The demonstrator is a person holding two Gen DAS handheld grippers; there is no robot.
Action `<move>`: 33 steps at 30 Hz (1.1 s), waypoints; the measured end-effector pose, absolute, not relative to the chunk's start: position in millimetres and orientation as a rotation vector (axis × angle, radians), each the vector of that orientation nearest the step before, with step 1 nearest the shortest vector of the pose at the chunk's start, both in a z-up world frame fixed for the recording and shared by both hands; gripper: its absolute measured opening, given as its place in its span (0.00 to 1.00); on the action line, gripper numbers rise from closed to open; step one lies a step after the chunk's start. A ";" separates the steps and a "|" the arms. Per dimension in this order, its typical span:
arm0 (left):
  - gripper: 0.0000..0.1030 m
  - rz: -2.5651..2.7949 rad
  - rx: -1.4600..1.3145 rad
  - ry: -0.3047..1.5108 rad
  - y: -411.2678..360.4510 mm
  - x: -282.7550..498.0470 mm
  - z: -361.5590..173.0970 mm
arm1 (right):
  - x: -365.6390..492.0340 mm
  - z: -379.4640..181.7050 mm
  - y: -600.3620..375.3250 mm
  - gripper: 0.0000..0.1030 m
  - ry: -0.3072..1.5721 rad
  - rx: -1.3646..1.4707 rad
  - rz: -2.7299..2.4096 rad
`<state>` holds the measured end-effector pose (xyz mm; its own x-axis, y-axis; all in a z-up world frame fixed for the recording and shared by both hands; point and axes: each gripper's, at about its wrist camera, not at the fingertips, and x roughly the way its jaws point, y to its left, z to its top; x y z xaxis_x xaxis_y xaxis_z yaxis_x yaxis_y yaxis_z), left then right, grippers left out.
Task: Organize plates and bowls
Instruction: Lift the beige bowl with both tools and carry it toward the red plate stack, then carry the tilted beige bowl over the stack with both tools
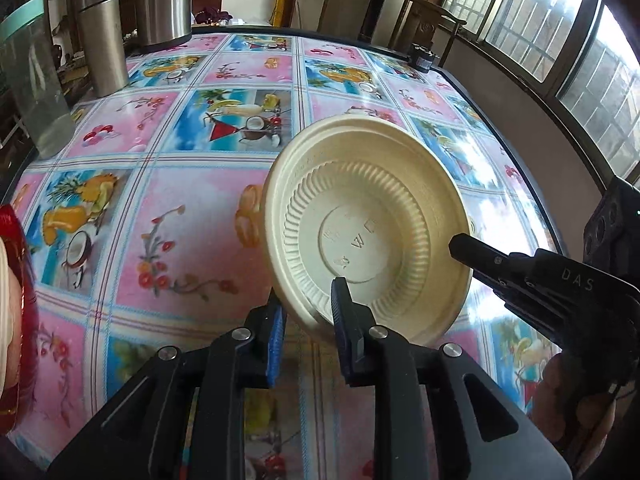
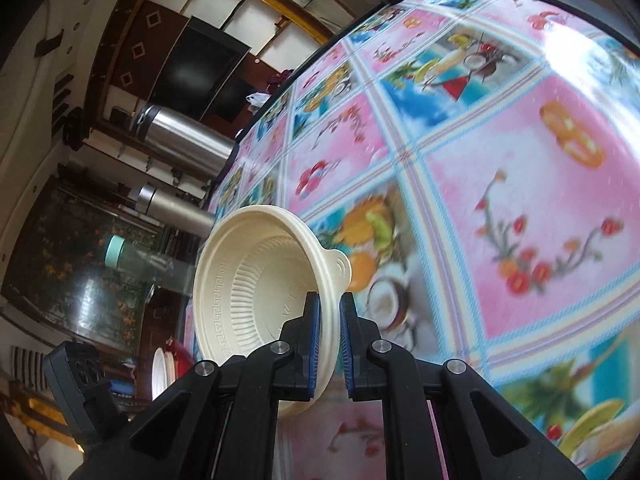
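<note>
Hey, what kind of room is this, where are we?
Probably a home dining room: a table under a glossy fruit-and-flower print tablecloth, tall stainless steel flasks at its far edge, a carved wooden chair beside barred windows.

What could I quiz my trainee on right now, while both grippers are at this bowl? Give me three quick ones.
1. True or false: the cream bowl is nested inside a second bowl.
2. Which side of the bowl faces the left wrist camera? A: the inside. B: the underside with raised lettering. C: only the edge of the rim.
3. Fill in: the right gripper clamps the bowl by its ____.

Key: 1 false, it is a single bowl, held tilted. 2 B. 3 rim.
</note>
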<state>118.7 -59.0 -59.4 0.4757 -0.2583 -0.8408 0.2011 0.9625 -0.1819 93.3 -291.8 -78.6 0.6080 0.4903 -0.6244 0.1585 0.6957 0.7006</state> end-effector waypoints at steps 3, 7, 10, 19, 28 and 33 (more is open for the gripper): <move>0.20 -0.274 -0.052 1.033 -45.2 102.6 -57.1 | 81.2 -77.6 -274.6 0.10 0.929 0.780 0.239; 0.20 -0.258 -0.023 1.009 -29.0 81.4 -52.5 | 66.5 -74.6 -254.0 0.10 0.940 0.739 0.269; 0.20 -0.247 -0.014 0.988 -17.1 68.3 -49.6 | 58.2 -69.4 -242.2 0.10 0.945 0.716 0.295; 0.21 -0.206 -0.007 0.907 12.6 39.4 -33.7 | 46.6 -47.6 -207.2 0.10 0.928 0.655 0.347; 0.22 -0.182 -0.026 0.880 37.7 31.8 -29.4 | 46.6 -37.7 -178.6 0.10 0.931 0.611 0.376; 0.23 -0.162 -0.043 0.877 54.0 25.9 -31.2 | 46.7 -33.5 -156.8 0.10 0.942 0.575 0.400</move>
<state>25.9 54.0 -31.2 0.6278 -0.1586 -0.7620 0.1233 0.9869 -0.1038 46.7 -156.8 -33.5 0.5338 0.5554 -0.6376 -0.0733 0.7816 0.6195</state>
